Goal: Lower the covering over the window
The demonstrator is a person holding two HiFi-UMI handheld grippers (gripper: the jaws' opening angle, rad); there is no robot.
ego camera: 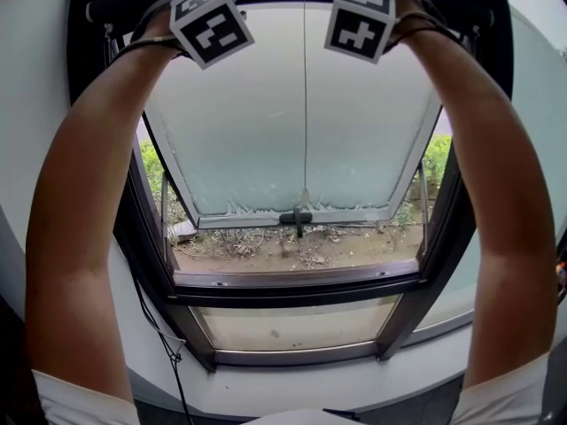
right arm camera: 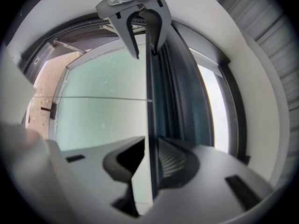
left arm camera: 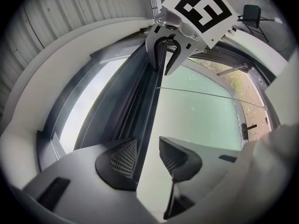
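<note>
L gripper (left arm camera: 148,158) & R gripper (right arm camera: 149,160) jaws clamped on blind rail (left arm camera: 145,125); prob. stiff, light. Grip left & right of mid.

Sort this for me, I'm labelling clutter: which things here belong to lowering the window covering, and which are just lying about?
Job: shade's bottom bar, gripped by the left gripper and right gripper; window frame.
Lying about: window handle, black cable, litter outside, shrubs.
</note>
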